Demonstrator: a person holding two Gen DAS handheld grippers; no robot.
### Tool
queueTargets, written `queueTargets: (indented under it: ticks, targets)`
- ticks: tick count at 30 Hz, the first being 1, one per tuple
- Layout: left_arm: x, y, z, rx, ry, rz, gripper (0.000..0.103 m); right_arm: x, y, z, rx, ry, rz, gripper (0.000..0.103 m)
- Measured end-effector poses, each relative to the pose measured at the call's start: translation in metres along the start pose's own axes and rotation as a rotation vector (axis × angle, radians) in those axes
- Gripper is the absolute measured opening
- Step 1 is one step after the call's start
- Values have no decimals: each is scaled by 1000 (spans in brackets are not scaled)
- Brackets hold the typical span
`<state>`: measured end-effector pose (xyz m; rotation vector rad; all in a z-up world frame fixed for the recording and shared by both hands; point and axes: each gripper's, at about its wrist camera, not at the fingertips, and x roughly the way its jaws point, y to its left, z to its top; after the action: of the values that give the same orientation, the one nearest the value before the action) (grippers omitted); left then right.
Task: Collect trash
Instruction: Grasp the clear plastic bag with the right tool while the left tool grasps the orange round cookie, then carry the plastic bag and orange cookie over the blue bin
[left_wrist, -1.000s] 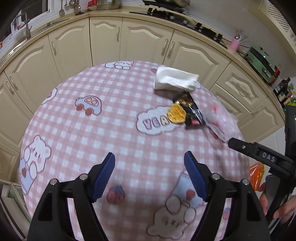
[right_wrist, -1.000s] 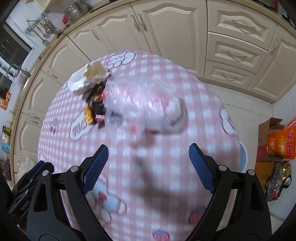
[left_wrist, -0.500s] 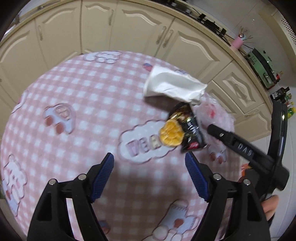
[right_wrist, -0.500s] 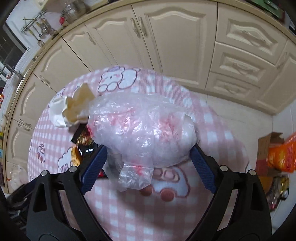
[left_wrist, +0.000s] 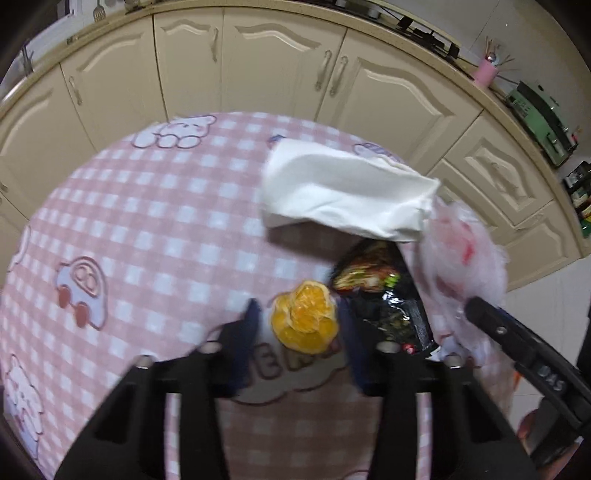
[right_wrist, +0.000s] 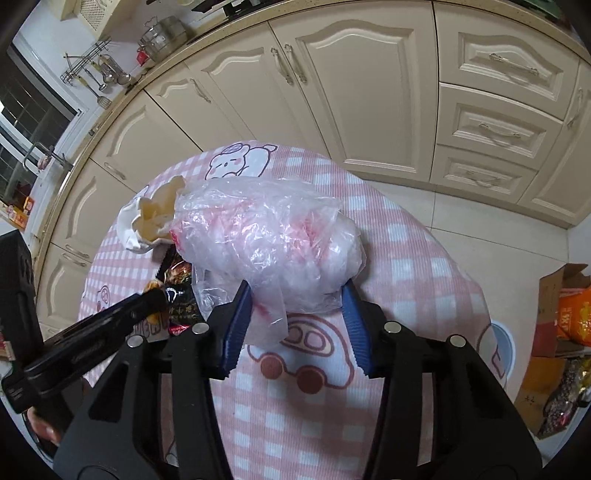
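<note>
On the table (left_wrist: 147, 206), the left gripper (left_wrist: 297, 325) was closing around the orange peel (left_wrist: 304, 319). At its 2 o'clock, the right gripper (right_wrist: 295, 314) was closing around the crumpled plastic bag (right_wrist: 266, 236).

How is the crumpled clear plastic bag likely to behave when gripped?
The crumpled clear plastic bag looks thin and puffy, so it probably squashes flat as the right gripper closes around it. Probably very light. Its loose flap may slip free.

Cream cabinets (right_wrist: 369, 92) — pale tiled floor (right_wrist: 461, 206)
</note>
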<state>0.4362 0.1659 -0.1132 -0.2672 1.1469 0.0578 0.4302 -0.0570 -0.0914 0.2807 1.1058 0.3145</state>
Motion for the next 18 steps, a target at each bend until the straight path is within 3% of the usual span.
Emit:
queueTargets:
  ticks: [9,18]
  targets:
    - [-8,8,-8,-24,15,-30,34,-17,-4,-15,22,15,25,46]
    - [-33,-8,-38,32,-21,-19,34,-46,-16,-39,43,-4,29,46]
